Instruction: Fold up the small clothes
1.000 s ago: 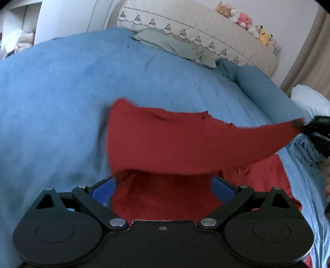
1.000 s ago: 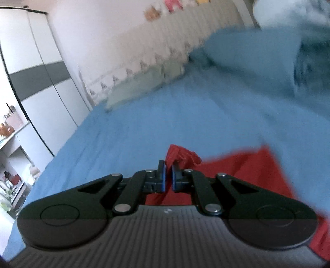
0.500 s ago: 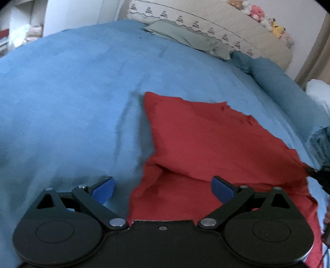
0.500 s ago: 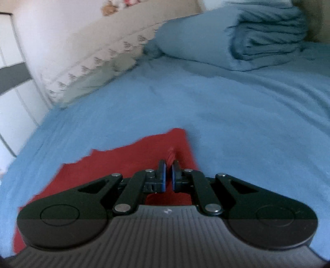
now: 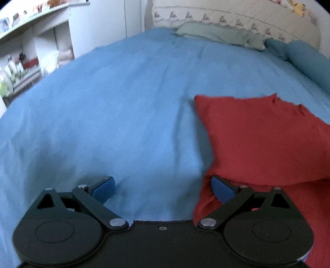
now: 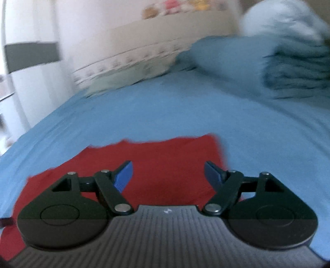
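The folded red cloth garment [image 5: 266, 144] lies flat on the blue bedspread [image 5: 123, 113]; the left gripper [image 5: 163, 186] has its jaws spread wide and empty, its right finger at the garment's near left edge; the right gripper [image 6: 168, 174] hangs over the garment [image 6: 165, 156], jaws wide apart, gripping nothing; a stack of folded blue blankets [image 6: 288, 72] sits well beyond its right jaw.

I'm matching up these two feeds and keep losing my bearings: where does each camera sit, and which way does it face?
Left wrist: on the left gripper, low over the blue bedsheet, facing the headboard; its open fingers show, red garment to the right.
Right wrist: on the right gripper, above the red garment, facing the folded blue blanket; its open fingers show.
Shared: the garment, bedsheet and headboard.
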`<state>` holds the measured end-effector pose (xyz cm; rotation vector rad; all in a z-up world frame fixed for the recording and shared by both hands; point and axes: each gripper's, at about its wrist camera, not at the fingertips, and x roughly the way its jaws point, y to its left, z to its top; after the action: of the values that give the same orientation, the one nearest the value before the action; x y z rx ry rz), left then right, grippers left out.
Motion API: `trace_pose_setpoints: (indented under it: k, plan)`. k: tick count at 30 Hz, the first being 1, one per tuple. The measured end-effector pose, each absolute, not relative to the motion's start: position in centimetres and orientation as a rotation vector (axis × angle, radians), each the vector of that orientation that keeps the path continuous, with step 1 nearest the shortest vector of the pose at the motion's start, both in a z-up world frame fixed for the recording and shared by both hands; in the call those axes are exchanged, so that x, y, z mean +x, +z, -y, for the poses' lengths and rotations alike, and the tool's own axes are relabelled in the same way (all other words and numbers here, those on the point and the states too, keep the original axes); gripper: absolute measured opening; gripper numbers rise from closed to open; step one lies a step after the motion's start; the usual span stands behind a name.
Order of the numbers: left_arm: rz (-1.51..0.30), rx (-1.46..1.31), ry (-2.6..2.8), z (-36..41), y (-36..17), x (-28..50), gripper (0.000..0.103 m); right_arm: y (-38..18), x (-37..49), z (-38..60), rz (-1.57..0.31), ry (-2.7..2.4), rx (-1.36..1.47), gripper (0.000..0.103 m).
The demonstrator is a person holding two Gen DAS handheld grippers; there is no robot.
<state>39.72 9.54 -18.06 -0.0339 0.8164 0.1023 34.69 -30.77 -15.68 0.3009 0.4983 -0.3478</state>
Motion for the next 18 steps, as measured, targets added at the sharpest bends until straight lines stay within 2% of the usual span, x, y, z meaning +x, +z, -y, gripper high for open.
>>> trace_pose_setpoints:
  k: [3,5,9,15,18]
  plan:
    - [-0.819,-0.024,0.111,-9.8,-18.1,39.7,0.103,-17.6,36.0,30.9,-0.579,-0.297,0.318,0.09]
    - [-0.816,-0.014,0.112,-9.6,-18.4,39.8,0.103,-18.9,36.2,31.8,-0.64,-0.337,0.326,0.086]
    - [-0.792,0.014,0.096,-9.6,-18.1,39.2,0.102,-19.2,34.0,32.4,-0.656,-0.457,0.328,0.082]
    - [-0.65,0.056,0.057,-10.2,-12.7,33.5,0.102,-12.7,26.8,31.1,-0.568,-0.407,0.307,0.086]
    - [-0.625,0.014,0.051,-10.8,-9.2,29.5,0.103,-8.3,21.5,29.8,-0.513,-0.331,0.289,0.098]
